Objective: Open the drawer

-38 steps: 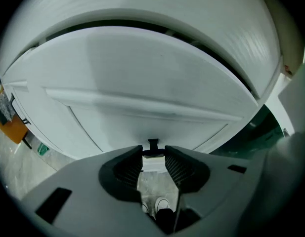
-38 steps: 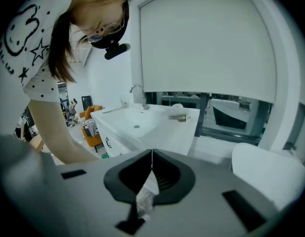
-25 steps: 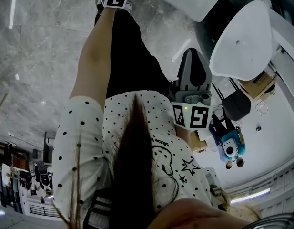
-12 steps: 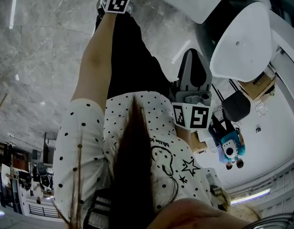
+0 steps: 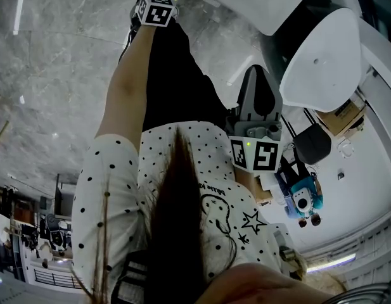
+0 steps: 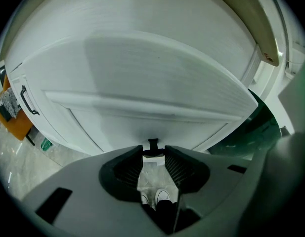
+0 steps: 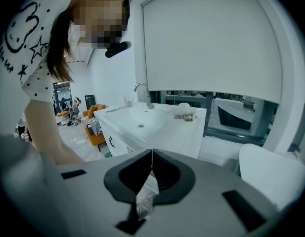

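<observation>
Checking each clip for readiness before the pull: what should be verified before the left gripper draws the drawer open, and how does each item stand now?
1. Left gripper on the drawer handle: ok. The handle sits between the tips, which appear closed on it.
2. Handle centred between the jaws: ok.
3. Drawer front closed or partly out: cannot tell.
4. Right gripper out of the way: ok. Its jaws are together and it is held back from the cabinet.
5. Room to pull back: cannot tell. The person's shoes show just behind the jaws.
</observation>
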Available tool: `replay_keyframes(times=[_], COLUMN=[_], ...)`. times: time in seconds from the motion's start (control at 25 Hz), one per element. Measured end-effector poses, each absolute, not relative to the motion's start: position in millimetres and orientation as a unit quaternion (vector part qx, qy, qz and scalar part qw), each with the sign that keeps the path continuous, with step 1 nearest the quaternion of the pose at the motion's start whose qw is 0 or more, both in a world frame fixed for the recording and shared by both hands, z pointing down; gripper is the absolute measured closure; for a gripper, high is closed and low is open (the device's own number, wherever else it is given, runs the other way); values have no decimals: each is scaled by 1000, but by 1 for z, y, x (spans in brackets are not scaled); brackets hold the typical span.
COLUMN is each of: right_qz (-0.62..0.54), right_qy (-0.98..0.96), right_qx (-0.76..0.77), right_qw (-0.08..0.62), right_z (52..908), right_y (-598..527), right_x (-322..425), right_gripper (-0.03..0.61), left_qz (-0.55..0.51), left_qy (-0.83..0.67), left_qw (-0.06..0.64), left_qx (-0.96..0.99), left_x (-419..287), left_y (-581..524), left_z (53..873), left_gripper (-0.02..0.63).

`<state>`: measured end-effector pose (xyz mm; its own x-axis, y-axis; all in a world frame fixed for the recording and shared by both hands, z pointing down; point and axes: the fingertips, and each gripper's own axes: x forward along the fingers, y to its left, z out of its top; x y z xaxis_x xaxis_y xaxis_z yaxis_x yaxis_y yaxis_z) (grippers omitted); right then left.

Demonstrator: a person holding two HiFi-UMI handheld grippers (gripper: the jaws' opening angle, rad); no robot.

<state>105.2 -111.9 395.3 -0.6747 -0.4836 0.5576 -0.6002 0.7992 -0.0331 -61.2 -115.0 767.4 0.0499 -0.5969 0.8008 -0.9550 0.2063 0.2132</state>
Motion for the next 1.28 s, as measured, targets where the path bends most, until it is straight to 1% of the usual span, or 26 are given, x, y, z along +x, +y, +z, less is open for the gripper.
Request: replay_keyframes(times=[0.72,1.28], right_qz=[110,110], right_qy=[-914,-915], right_qx=[278,262], right_qw=[274,286], right_z=[399,408], right_y=[-100,-89], right_x=[93,80], right_gripper=[565,565], left_qz=[219,217], left_qy=[-647,-639], left_qw=[431,425], left_qx=[589,603], left_x=[-46,-43], left_y=[-53,-48], left_z=[770,772], left_gripper=[471,472])
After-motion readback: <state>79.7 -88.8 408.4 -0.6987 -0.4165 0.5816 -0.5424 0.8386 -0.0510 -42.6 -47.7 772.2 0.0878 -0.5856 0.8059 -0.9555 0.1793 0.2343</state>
